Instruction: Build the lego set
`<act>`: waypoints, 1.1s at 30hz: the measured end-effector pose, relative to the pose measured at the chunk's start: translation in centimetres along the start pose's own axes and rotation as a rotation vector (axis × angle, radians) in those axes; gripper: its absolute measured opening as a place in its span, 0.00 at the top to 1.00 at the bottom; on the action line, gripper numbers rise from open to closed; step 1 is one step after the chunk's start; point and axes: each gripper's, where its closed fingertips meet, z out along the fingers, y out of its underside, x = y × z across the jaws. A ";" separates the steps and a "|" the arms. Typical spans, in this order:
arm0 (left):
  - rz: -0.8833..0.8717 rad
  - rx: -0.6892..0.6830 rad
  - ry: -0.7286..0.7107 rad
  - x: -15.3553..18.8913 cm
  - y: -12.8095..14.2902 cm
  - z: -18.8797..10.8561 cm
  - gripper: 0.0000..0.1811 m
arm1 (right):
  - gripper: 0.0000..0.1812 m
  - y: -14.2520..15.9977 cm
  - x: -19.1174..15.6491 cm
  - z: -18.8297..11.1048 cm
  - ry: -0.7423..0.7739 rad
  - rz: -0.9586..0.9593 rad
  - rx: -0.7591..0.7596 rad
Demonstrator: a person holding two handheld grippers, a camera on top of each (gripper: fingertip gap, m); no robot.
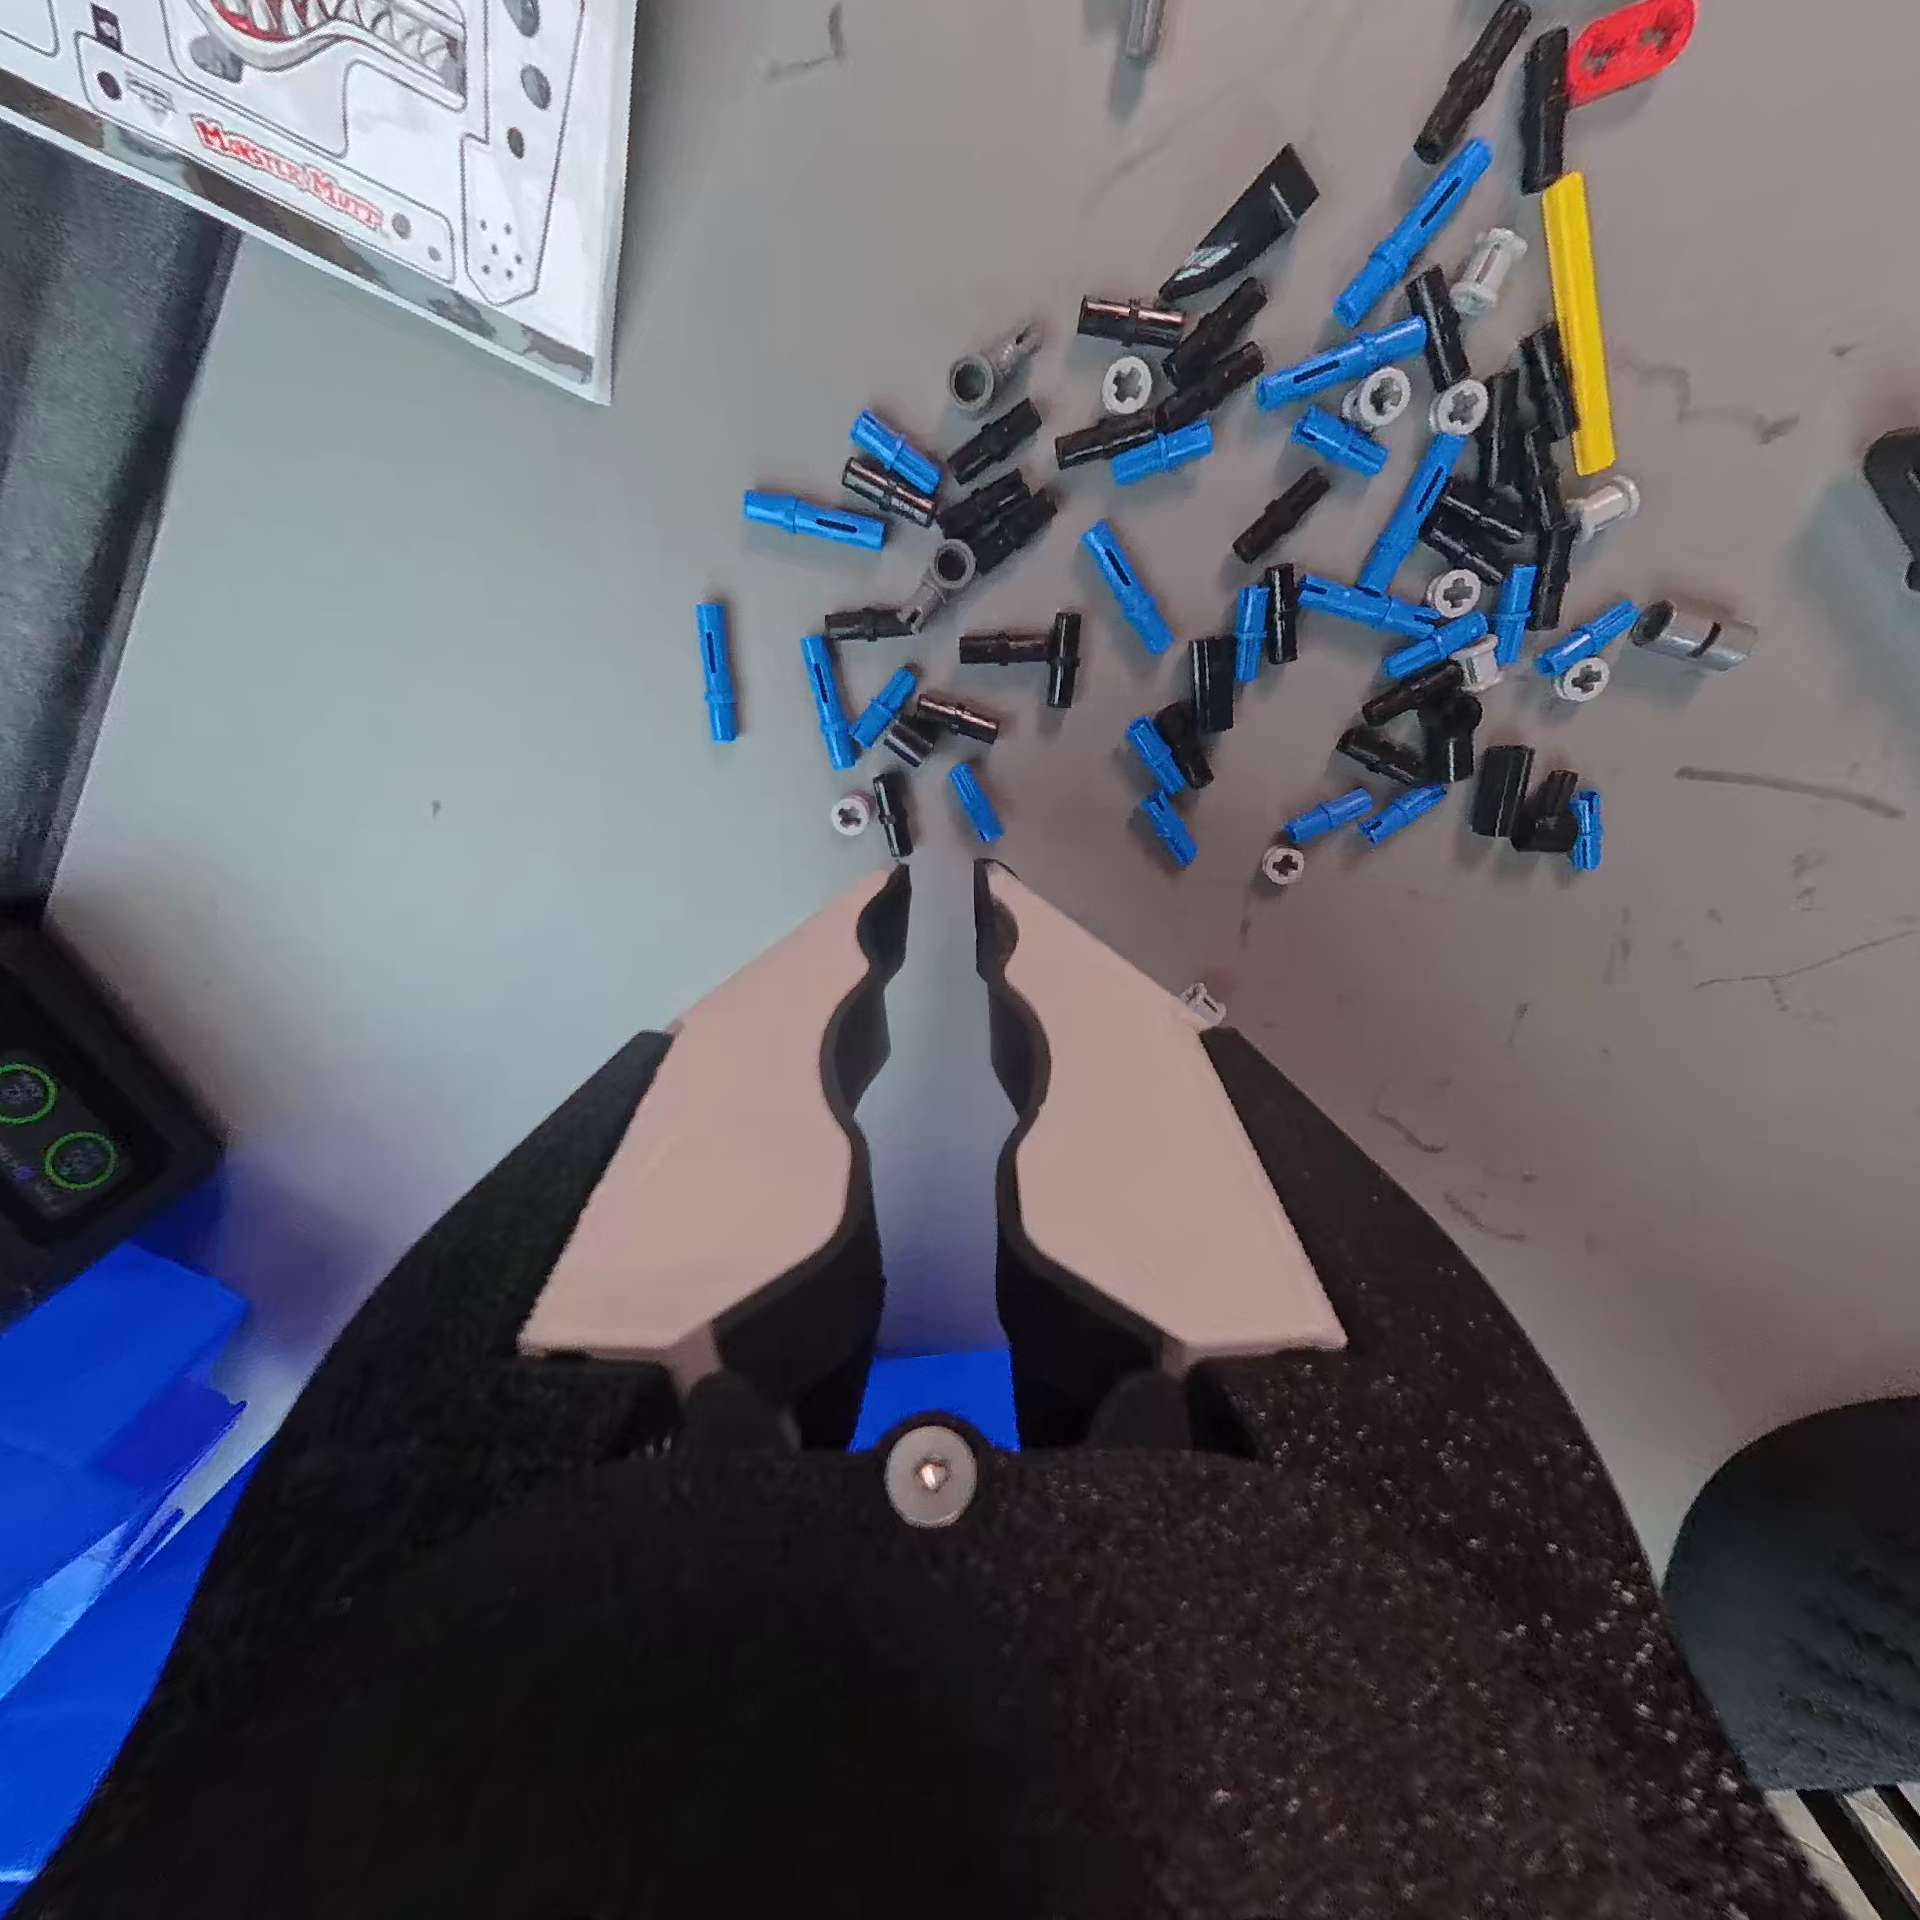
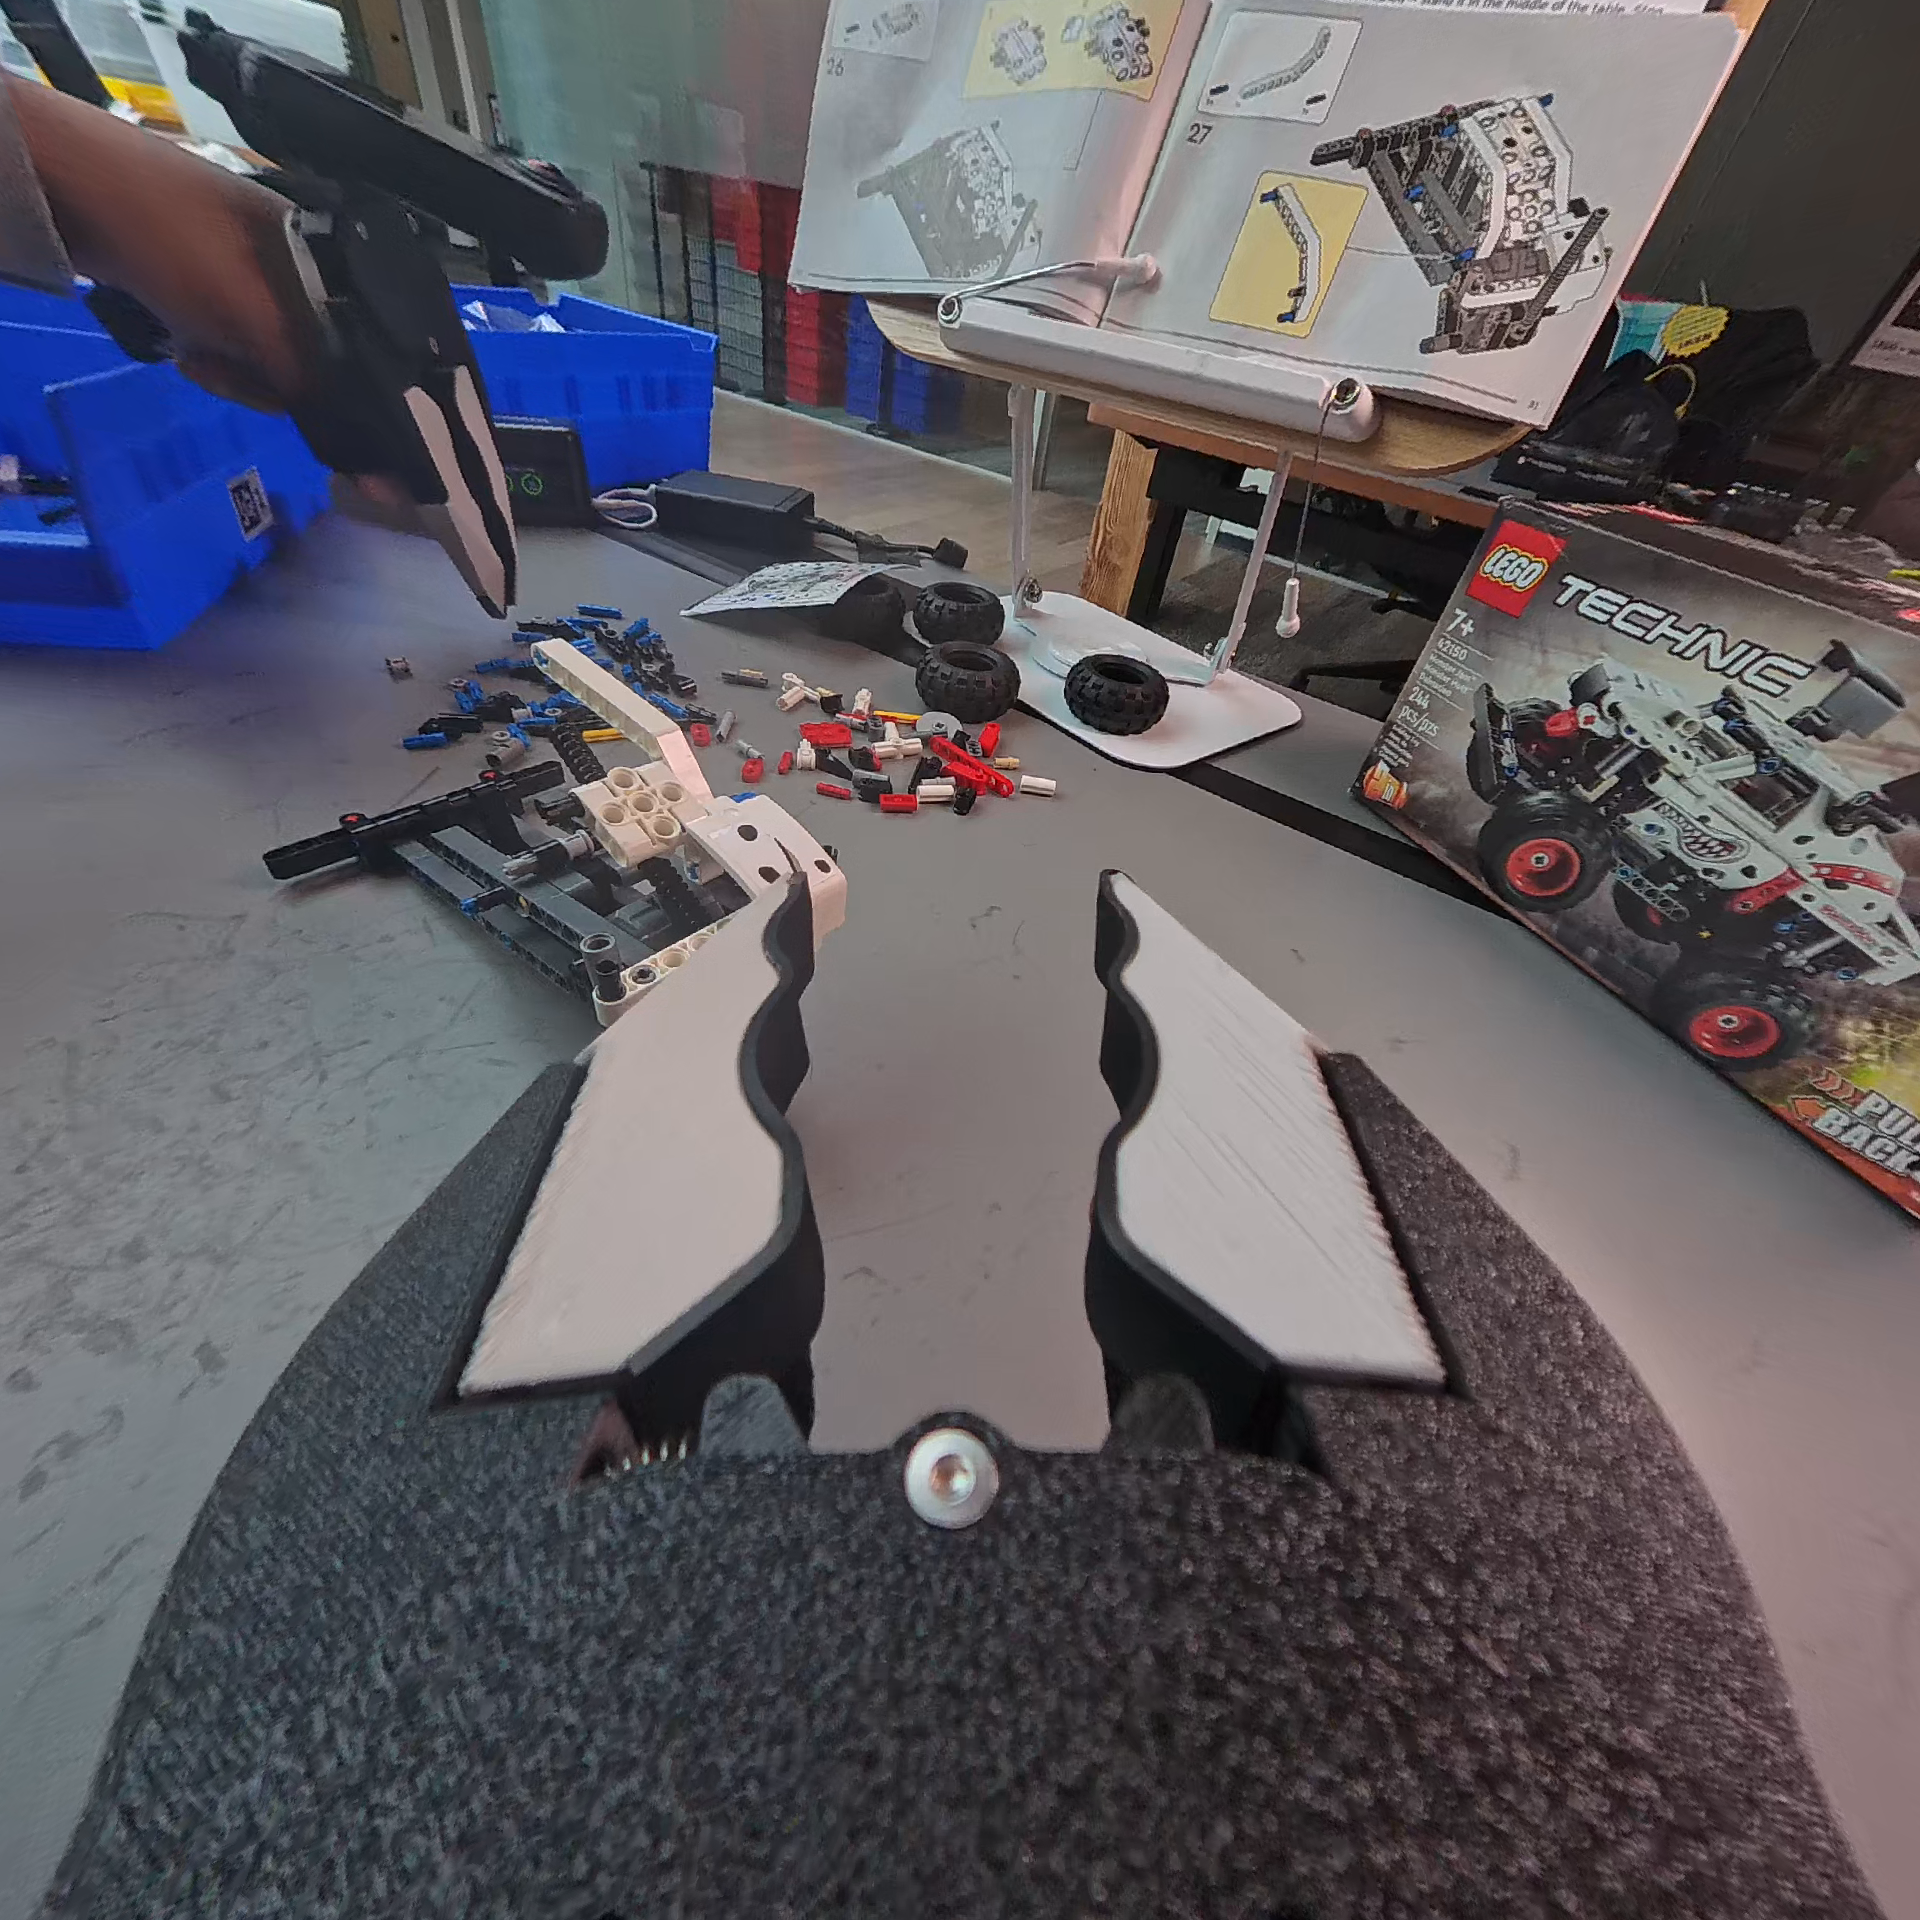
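My left gripper (image 1: 940,868) hovers low over the grey table, its fingers a narrow gap apart with nothing between them. Just beyond its tips lie a black pin (image 1: 891,812), a blue pin (image 1: 975,800) and a grey bush (image 1: 852,814), at the near edge of a scattered pile of blue and black pins (image 1: 1195,582). In the right wrist view the left gripper (image 2: 490,592) hangs above that pile (image 2: 582,665). My right gripper (image 2: 951,894) is wide open and empty, its left fingertip just in front of the white panel of the partly built black and white truck frame (image 2: 582,862).
An open instruction booklet (image 2: 1247,187) stands on a stand at the back. The set's box (image 2: 1662,790) stands at the right. Three black tyres (image 2: 966,675) and a pile of red and white parts (image 2: 904,758) lie mid-table. Blue bins (image 2: 135,499) are far left. A sticker sheet (image 1: 343,156) lies near the pins. Some 40 cm of space lies between my two pairs of fingers.
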 end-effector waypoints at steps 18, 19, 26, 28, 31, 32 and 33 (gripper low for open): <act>0.153 0.132 0.126 10.5 -0.6 -4.9 0.98 | 0.70 -0.1 0.8 -0.1 0.017 0.009 0.003; 0.192 0.140 0.166 13.5 -0.1 -4.8 0.98 | 0.70 -0.1 0.9 -0.1 0.018 0.015 0.004; 0.305 0.275 0.163 24.6 1.0 -1.2 0.98 | 0.69 -0.4 1.3 -0.4 0.021 0.017 0.023; 0.297 0.306 0.143 25.3 0.9 -0.7 0.98 | 0.65 -0.5 1.0 -0.4 0.007 -0.004 0.020; 0.321 0.347 0.135 25.8 0.8 -0.2 0.97 | 0.63 -0.6 0.9 -0.4 0.006 -0.012 0.022; 0.325 0.357 0.164 26.0 0.8 -0.4 0.95 | 0.63 -0.5 1.0 -0.4 0.009 -0.008 0.021; 0.311 0.378 0.182 25.7 0.6 -1.0 0.93 | 0.63 -0.4 1.0 -0.3 0.009 -0.005 0.018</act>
